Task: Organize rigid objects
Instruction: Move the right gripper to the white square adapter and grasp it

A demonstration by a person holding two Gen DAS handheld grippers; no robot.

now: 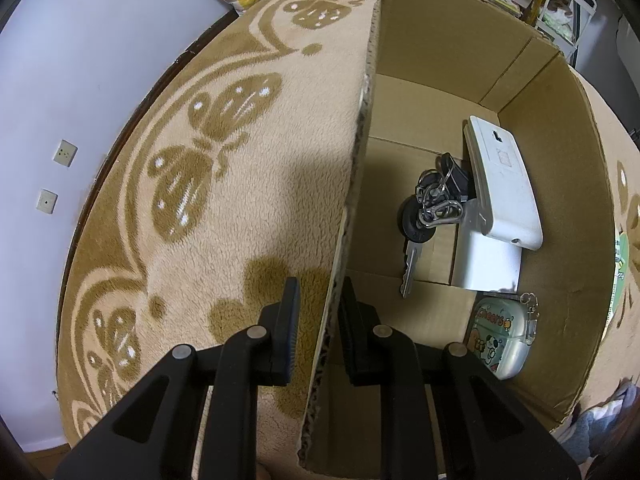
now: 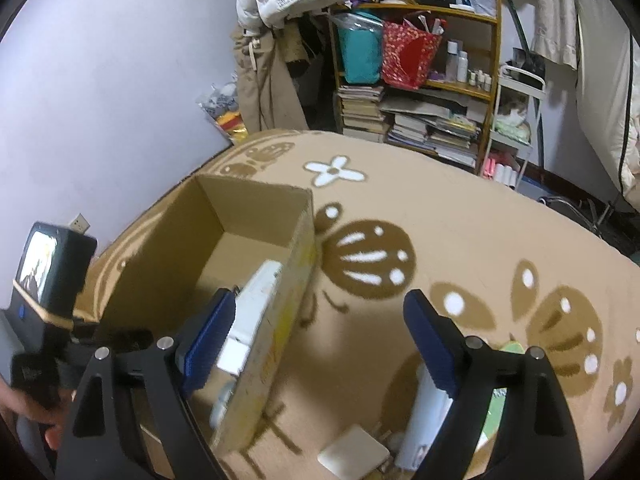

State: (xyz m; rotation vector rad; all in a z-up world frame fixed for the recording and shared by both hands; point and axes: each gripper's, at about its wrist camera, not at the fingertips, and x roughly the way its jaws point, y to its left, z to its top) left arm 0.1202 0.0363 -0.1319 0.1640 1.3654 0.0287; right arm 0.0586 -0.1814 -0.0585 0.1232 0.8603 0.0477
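Note:
An open cardboard box stands on a beige butterfly-patterned carpet. In it lie a white rectangular device, a bunch of keys with a black binder clip, a white block and a cartoon-printed case. My left gripper is shut on the box's left wall, one finger on each side. My right gripper is open and empty above the box's right wall. A white flat object and a white cylinder lie on the carpet below it.
A shelf with books, bags and bottles stands at the back by the wall. A toy bag sits at the carpet's far edge. The left gripper's handle and screen show at the left of the right wrist view.

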